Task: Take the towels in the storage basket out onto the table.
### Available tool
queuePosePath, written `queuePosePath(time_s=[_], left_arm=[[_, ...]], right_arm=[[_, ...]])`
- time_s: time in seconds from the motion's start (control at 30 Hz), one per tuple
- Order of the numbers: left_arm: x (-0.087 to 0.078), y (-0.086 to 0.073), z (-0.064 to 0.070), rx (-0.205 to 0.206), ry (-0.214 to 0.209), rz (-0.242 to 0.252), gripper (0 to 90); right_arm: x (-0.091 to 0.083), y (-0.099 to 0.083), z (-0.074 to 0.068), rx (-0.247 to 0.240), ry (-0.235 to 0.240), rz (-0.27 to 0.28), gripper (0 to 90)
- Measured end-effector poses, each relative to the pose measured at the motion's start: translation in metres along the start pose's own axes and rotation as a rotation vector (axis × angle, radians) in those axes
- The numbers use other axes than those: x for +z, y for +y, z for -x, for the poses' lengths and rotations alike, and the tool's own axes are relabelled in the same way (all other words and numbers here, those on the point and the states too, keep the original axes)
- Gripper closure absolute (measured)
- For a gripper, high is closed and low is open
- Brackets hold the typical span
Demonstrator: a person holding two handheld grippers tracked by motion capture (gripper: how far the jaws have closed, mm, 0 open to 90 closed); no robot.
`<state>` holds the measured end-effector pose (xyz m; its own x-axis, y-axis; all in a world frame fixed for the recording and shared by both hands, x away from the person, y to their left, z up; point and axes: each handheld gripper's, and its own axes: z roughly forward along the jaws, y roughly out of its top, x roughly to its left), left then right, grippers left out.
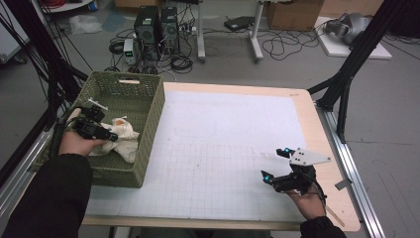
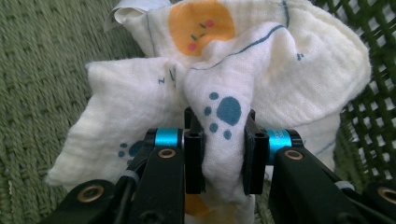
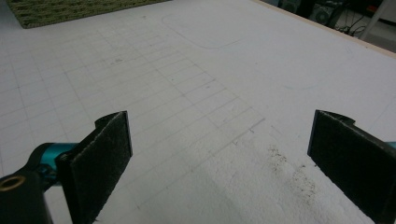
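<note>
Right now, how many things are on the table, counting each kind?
Green woven basket: 1
Cream cloth with paw prints, in the basket, pinched by the left claw: 1
Claws, counting the open right claw: 2
Total: 4

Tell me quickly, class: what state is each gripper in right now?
Left gripper: shut on the printed cloth, inside the green basket.
Right gripper: open, holding nothing, above the white table mat.
</note>
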<state>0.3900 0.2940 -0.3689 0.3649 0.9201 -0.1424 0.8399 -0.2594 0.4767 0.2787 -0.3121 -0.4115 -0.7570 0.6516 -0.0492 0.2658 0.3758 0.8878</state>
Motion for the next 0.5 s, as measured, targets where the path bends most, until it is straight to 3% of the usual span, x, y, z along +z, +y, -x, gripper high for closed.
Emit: queuePosePath(time_s=[0.4, 0.5], left_arm=[[-0.012, 0.001, 0.0, -0.058, -0.099, 0.112, 75.2], [-0.016, 0.001, -0.001, -0.078, -0.118, 0.159, 75.2]], right_arm=[[0.0, 0.0, 0.001, 0.008, -0.001, 0.007, 5.5], [0.0, 0.0, 0.001, 0.009, 0.0, 0.006, 5.4]])
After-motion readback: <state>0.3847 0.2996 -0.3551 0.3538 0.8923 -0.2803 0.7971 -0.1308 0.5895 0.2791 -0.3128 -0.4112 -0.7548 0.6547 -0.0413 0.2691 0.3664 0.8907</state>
